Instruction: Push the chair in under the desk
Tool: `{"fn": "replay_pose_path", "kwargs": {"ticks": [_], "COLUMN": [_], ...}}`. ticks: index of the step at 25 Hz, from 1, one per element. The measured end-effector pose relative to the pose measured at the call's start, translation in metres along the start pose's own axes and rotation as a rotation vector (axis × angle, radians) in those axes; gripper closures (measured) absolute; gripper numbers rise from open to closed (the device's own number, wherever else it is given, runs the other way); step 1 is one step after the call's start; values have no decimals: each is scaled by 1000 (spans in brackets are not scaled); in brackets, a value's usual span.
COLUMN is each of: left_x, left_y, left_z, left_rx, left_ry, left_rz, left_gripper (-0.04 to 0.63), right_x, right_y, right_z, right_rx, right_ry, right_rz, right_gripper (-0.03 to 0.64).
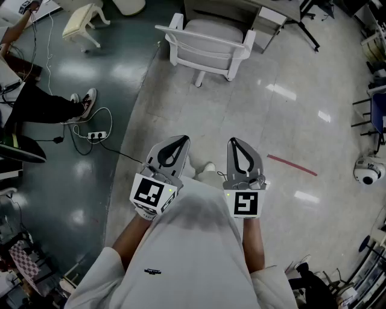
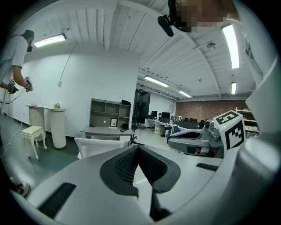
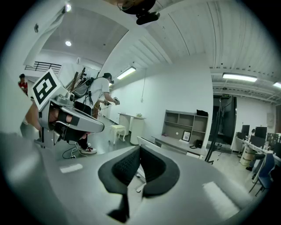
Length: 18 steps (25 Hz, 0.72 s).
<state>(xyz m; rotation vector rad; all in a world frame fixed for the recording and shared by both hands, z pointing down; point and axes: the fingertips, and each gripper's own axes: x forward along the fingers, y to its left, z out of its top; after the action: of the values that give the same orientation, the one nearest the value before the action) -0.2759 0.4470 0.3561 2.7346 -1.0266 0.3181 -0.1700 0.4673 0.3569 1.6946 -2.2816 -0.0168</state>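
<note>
Chair: the white chair [image 1: 205,49] is standing on the pale floor at 12 o'clock from the person, its backrest facing them.
Desk: the grey desk [image 1: 229,7] is sitting just beyond the chair, also at 12 o'clock; the seat appears to be out in front of it, not tucked under.
Left gripper: the left gripper [image 1: 180,142] is hovering at waist level with its jaws pressed together on nothing, pointing toward the chair and well apart from it.
Right gripper: the right gripper [image 1: 235,143] is hanging just beside it at 3 o'clock, jaws likewise pressed together and empty.
Progress: nothing is touching the chair, so the push is looking not yet begun.
Remaining: the person is facing an approach to the backrest, then a shove toward 12 o'clock until the seat is sliding under the desk.
Surroundings: a red strip [image 1: 292,165] is lying on the floor at 3 o'clock, off the direct line to the chair.
</note>
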Motion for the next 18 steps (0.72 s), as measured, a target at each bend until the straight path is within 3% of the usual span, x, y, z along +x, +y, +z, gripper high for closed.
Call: {"fn": "replay_pose_path", "kwargs": {"ticks": [11, 18], "left_x": [-11, -10], "left_y": [28, 78], "left_z": [1, 11], "left_rx": [-50, -83], "left_ry": [-18, -62], "left_rz": [-38, -35], "left_gripper": [588, 588], "right_x": [22, 64], "right_y": [27, 52], "right_z": [8, 15], "right_rx": [-26, -52], "right_ry": [36, 54], "right_rz": [-18, 11], "right_gripper": [604, 603]}}
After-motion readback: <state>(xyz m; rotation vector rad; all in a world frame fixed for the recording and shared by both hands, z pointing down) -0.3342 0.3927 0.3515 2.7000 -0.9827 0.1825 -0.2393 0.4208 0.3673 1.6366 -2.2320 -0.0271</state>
